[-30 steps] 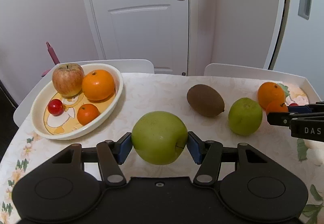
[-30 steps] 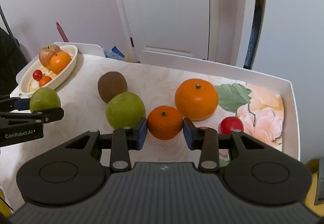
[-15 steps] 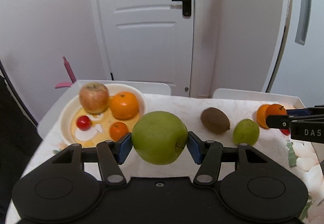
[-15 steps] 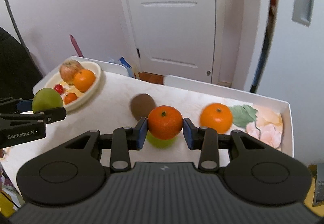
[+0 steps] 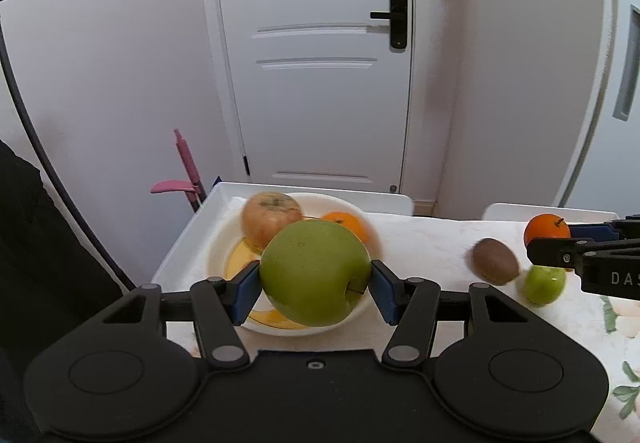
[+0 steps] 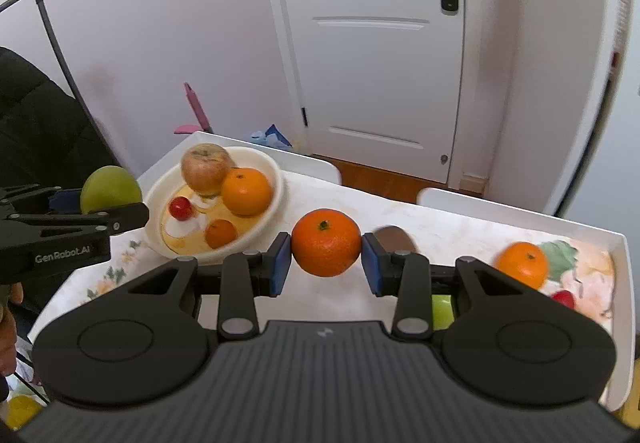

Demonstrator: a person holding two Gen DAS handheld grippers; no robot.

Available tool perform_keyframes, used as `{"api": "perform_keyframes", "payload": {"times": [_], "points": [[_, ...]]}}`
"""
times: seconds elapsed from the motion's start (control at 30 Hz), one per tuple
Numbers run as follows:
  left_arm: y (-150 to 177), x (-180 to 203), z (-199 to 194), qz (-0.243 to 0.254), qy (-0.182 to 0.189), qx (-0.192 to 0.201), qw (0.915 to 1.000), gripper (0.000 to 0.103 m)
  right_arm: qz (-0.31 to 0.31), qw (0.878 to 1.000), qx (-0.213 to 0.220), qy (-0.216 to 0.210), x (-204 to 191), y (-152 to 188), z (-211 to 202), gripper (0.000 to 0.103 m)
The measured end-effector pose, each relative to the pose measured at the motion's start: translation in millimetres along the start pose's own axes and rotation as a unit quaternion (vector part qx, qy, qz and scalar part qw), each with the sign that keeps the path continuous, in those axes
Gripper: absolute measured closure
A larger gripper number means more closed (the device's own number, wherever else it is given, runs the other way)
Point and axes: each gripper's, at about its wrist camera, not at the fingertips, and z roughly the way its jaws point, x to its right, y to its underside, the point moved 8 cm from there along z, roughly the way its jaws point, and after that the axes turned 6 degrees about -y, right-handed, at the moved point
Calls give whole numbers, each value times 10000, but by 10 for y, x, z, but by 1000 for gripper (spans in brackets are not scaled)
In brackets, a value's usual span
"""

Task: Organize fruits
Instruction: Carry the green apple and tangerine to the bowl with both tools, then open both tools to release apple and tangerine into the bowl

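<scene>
Behind bowl (image 6: pixel 276 179): white door (image 6: pixel 380 43); kiwi (image 5: pixel 495 261), small green apple (image 5: pixel 542 283) aside.

Kiwi (image 6: pixel 394 239) half hidden behind jaw; small green apple (image 6: pixel 441 310) mostly hidden.

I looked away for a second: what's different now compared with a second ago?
Both claws rose and swung toward the bowl. The left claw carried the green apple up over it; the right claw lifted the mandarin off the table. Nothing was released. The bowl's fruit, the kiwi and the small green apple stayed put.
</scene>
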Motion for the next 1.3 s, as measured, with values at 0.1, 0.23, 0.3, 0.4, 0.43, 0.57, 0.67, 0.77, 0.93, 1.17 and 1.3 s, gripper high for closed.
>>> {"api": "perform_keyframes", "payload": {"times": [0.1, 0.23, 0.3, 0.4, 0.43, 0.57, 0.67, 0.77, 0.93, 1.17, 1.3], "points": [[-30, -163, 85, 25, 23, -8, 10000, 41, -14, 10000, -17, -2, -175, -58, 107, 50], [-38, -339, 232, 70, 80, -55, 9999, 41, -17, 10000, -45, 13, -373, -112, 259, 50], [-35, -416, 313, 93, 113, -94, 9998, 41, -4, 10000, -76, 19, -462, -130, 350, 50], [-28, -514, 432, 130, 152, -148, 9997, 41, 2, 9999, -123, 31, -571, -159, 494, 50], [-22, -553, 481, 145, 168, -169, 9996, 41, 8, 9999, -137, 38, -597, -164, 541, 50], [11, -660, 676, 223, 243, -278, 9991, 41, 70, 9997, -193, 90, -683, -178, 718, 50], [51, -694, 804, 278, 294, -351, 9986, 41, 109, 9995, -248, 134, -734, -176, 846, 50], [96, -721, 928, 319, 343, -427, 9980, 41, 153, 9993, -302, 171, -744, -165, 952, 50], [171, -702, 1085, 516, 399, -512, 9966, 41, 228, 9988, -365, 244, -748, -141, 1105, 50], [260, -660, 1147, 561, 498, -594, 9954, 38, 284, 9982, -424, 321, -745, -113, 1199, 50], [164, -666, 1043, 549, 568, -289, 9965, 3, 284, 9981, -418, 353, -741, -121, 1196, 50]]}}
